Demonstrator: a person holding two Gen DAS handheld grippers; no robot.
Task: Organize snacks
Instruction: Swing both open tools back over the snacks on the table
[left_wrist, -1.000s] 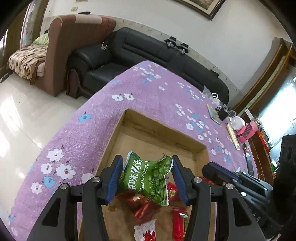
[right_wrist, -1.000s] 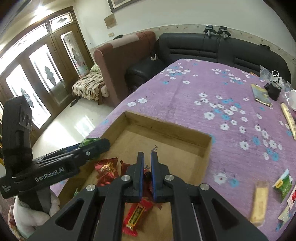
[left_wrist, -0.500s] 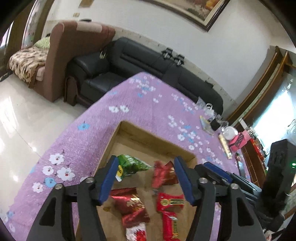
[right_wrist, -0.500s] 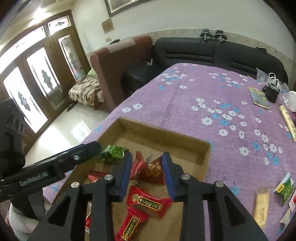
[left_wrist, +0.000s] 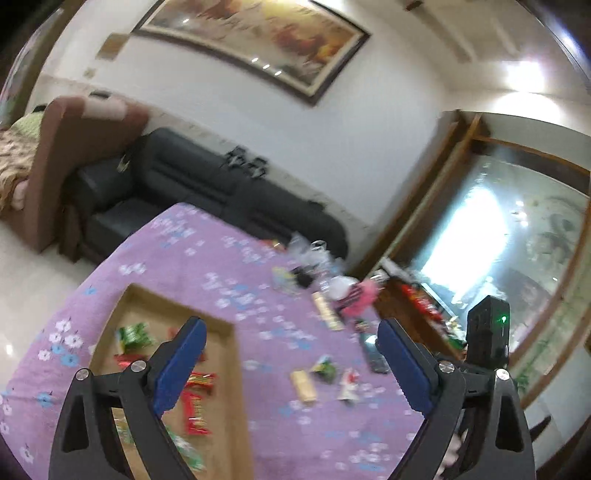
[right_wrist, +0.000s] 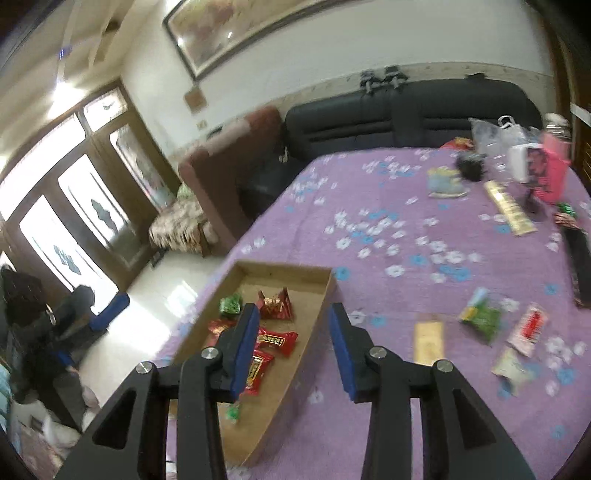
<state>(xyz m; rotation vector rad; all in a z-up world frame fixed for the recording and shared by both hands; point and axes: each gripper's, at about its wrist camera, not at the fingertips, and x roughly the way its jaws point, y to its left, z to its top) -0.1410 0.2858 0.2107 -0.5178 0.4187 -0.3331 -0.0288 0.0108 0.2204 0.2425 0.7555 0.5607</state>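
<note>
While both grippers hang above the purple flower-printed desk (right_wrist: 424, 229), the left gripper (left_wrist: 291, 363) holds its blue-padded fingers (left_wrist: 181, 363) spread wide with nothing between them, and the right gripper (right_wrist: 291, 343) is likewise open and empty. Red and green wrapped snacks (right_wrist: 275, 338) lie inside the shallow rectangular wooden tray (right_wrist: 325, 295) near the desk's edge. Several loose packets, among them a green pea packet (right_wrist: 482, 319) and a tan wafer bar (right_wrist: 428, 341), rest on the cloth well apart from the tray, to its right.
</note>
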